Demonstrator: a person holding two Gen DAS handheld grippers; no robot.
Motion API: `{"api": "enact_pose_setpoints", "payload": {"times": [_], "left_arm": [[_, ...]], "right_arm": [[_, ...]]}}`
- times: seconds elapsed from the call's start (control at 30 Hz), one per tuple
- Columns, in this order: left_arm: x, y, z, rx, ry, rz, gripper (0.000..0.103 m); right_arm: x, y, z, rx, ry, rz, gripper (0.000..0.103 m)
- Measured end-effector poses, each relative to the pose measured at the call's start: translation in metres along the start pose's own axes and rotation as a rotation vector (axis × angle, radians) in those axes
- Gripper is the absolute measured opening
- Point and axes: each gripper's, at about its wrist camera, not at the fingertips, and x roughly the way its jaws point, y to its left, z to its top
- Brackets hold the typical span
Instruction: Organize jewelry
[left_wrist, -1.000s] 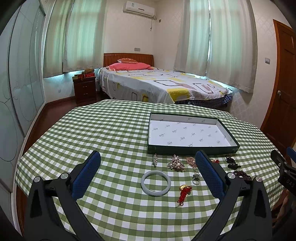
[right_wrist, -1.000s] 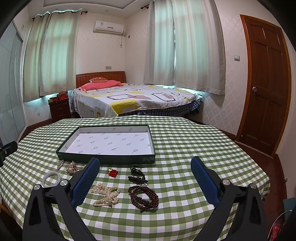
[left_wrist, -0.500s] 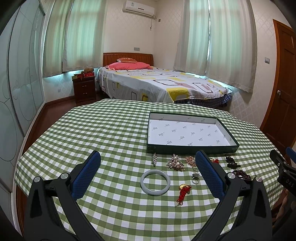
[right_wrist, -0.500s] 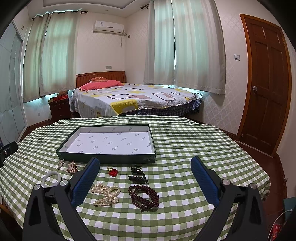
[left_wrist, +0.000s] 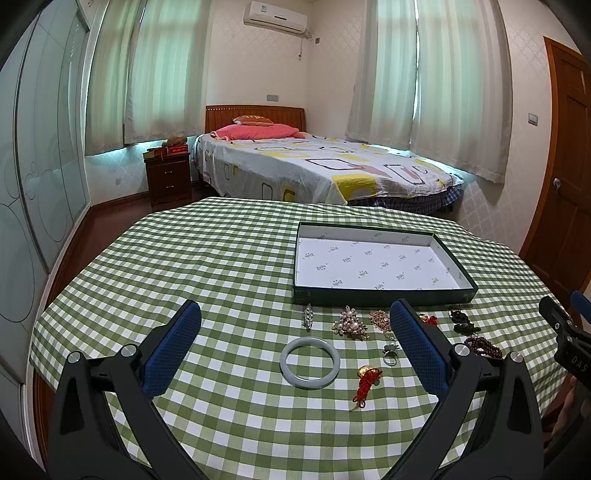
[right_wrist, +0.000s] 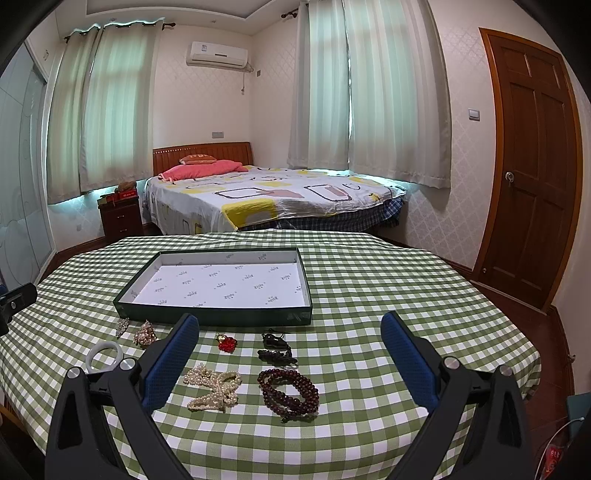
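With both grippers' fingers (left_wrist: 177, 345) spread apart and holding nothing, the left gripper (left_wrist: 295, 343) should straddle one edge of the jade bangle (left_wrist: 309, 362) near the tray (left_wrist: 384, 297), pinching its rim.

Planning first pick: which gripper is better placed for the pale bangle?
Left. The bangle lies centred between the open left gripper. In the right gripper's view it sits far left, behind a finger. The tray is empty.
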Motion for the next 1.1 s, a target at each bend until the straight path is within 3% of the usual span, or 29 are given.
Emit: {"api": "enact_pose_setpoints", "payload": {"times": [0.6, 1.1], "left_arm": [[0.005, 0.000, -0.008, 0.003, 0.015, 0.001, 0.100], [0.039, 0.002, -0.015, 0.008, 0.066, 0.012, 0.100]], "right_arm": [[0.003, 0.001, -0.006, -0.002, 0.007, 0.003, 0.096], [0.029, -0.008, -0.027, -0.020, 0.035, -0.009, 0.096]]}}
